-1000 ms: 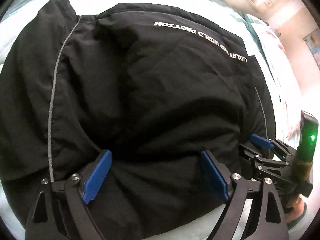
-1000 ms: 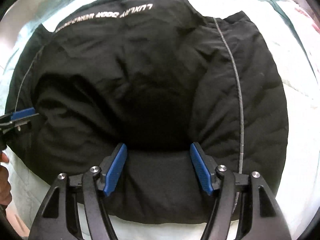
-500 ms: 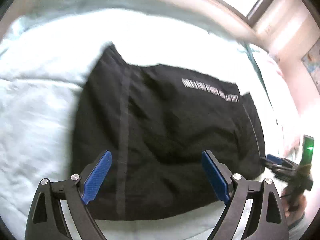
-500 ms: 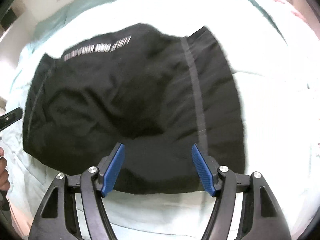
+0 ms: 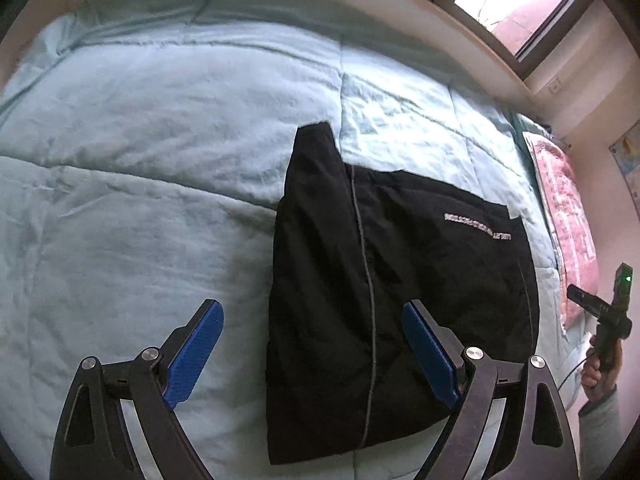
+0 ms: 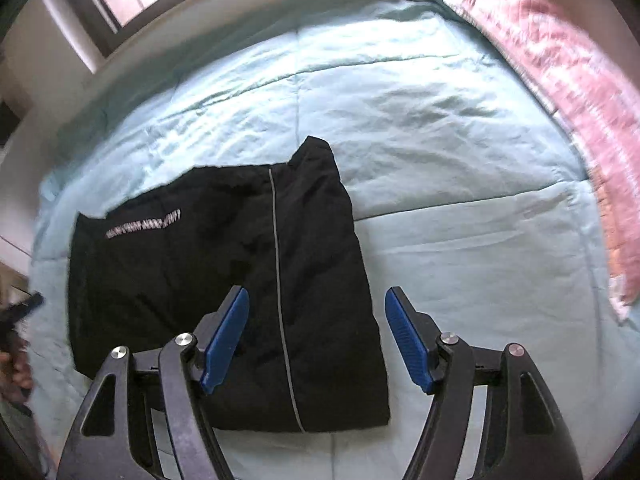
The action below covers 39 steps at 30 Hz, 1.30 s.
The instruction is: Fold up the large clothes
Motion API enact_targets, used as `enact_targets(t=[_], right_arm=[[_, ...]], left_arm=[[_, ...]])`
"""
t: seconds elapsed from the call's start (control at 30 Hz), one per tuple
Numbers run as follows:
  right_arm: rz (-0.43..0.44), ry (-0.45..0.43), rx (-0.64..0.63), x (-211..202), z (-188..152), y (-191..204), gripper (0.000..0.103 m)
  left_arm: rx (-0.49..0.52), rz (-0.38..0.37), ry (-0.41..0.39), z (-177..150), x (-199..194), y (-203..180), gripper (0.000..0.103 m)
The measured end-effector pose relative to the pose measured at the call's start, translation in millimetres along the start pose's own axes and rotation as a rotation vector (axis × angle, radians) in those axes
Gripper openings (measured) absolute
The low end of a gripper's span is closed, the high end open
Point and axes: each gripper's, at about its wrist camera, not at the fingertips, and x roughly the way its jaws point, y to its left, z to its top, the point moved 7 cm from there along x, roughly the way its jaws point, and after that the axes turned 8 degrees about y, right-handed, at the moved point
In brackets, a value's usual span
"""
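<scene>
Since the black jacket (image 5: 384,300) lies as a compact rectangle on the pale blue quilt (image 5: 160,152), toward the quilt's near edge and short of the pink pillow (image 6: 560,72) at its right end, the fold itself looks finished and the step in hand is the release. Next, I judge, comes either leaving it there or one last tidy of the corner that pokes out at the bundle's far edge, which would call for a light pinch without disturbing the layers.

Both tools hang above the bed, tipped steeply down at it. Jaws of the left gripper (image 5: 312,356) stand wide apart over the jacket's left edge with nothing between them. Those of the right gripper (image 6: 316,336) have just been opening and are likewise empty, over the right edge. At the left view's margin a hand (image 5: 600,364) holds the right tool's handle.
</scene>
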Motion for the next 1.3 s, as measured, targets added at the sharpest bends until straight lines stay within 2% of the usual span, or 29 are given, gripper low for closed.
enact_targets(t=[0.13,0.33,0.5,0.63,0.67,0.77,0.87,0.9,0.93,0.97,1.0,1.07,1.13,1.2,1.3], right_arm=[[0.036,0.028,0.028,17.4,9.8,-19.9,0.073],[0.078,0.087,0.025,59.9,17.5,-29.5,0.073],[0.131,0.157,-0.019,94.1,15.9,-23.8,0.073],[0.159,0.211,-0.028,122.2,9.6,-25.6,0.073],[0.190,0.217,-0.015,126.3,8.9,-26.7,0.073],[0.386,0.284,0.081,147.5,6.2,-30.9,0.081],[0.483,0.297,0.130,162.0,4.7,-31.0,0.081],[0.499,0.291,0.135,164.9,4.5,-30.1,0.081],[0.510,0.293,0.145,167.4,3.8,-29.7,0.081],[0.521,0.291,0.152,167.3,3.2,-29.2,0.070],[0.544,0.292,0.145,163.6,1.9,-26.2,0.059],[0.544,0.284,0.110,153.5,0.1,-20.7,0.055],[0.498,0.286,0.035,144.5,-4.6,-14.4,0.055],[0.499,0.299,0.017,146.2,-6.1,-13.0,0.059],[0.538,0.345,0.042,161.5,-4.9,-7.1,0.064]], left_arm=[[-0.013,-0.042,0.060,7.9,28.3,6.9,0.091],[-0.043,-0.096,0.162,9.8,69.3,17.7,0.091],[-0.056,-0.120,0.195,14.0,94.9,19.2,0.091],[-0.061,-0.177,0.232,14.9,118.5,10.9,0.091],[-0.068,-0.196,0.244,15.2,125.1,8.8,0.091],[-0.126,-0.278,0.276,15.2,142.4,7.3,0.091],[-0.183,-0.345,0.258,16.9,152.6,4.1,0.091],[-0.177,-0.353,0.249,17.2,154.2,0.4,0.089],[-0.155,-0.356,0.235,17.7,153.4,-5.3,0.083],[-0.144,-0.380,0.227,17.6,151.0,-10.1,0.061],[-0.139,-0.406,0.220,16.7,145.1,-14.8,0.055],[-0.108,-0.429,0.204,13.5,132.0,-21.1,0.048],[-0.100,-0.444,0.209,11.2,128.3,-24.1,0.048],[-0.095,-0.432,0.225,9.2,135.0,-26.6,0.050],[-0.128,-0.442,0.262,5.8,158.8,-28.2,0.063]])
